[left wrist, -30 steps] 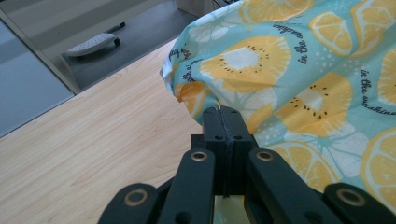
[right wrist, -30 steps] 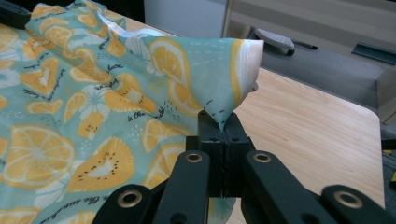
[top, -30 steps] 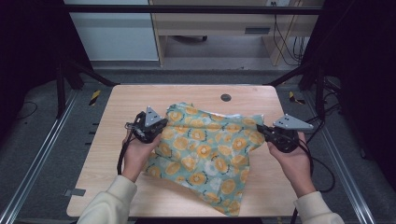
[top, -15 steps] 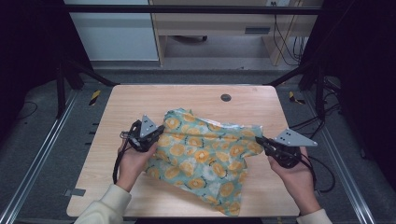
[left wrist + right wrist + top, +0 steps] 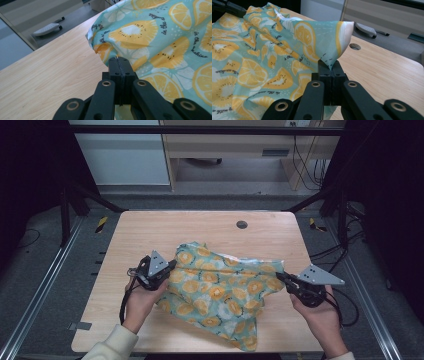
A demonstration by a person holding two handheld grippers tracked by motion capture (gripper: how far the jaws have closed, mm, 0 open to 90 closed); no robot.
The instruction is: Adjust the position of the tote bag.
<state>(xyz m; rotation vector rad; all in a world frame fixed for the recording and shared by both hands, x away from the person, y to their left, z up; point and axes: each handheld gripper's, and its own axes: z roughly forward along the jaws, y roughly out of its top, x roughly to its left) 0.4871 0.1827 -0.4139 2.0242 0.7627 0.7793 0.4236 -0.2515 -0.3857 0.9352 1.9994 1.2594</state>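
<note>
Holding the fruit-print cloth (image 5: 220, 292) by two opposite edges, you have it stretched over the middle of the wooden table (image 5: 150, 230), with most of the fabric lying rumpled on the surface and one corner trailing toward the table's near edge. Your left gripper (image 5: 170, 266) has its jaws clamped tight on the cloth's left edge; in the left gripper view the jaws meet with the teal fabric pinched at their tip (image 5: 119, 60). Your right gripper (image 5: 280, 276) is likewise closed on the right-hand corner, and in the right gripper view that corner (image 5: 332, 47) stands up in a peak above the pressed-together jaws.

The step in hand looks like spreading or squaring the cloth before a fold. To do it well, keep both grips firm, since each bite is shallow and close to the hem and could slip under a sharp tug. Pull the two grippers apart evenly, so the diagonal creases between them flatten. Keep both at the same height, low over the wood, so the middle does not sag or drag into new wrinkles. Mind the loose near corner: it hangs close to the table's edge and could pull the fabric off if you draw toward yourself. Steer clear of the round hole (image 5: 242, 224) at the far side.
</note>
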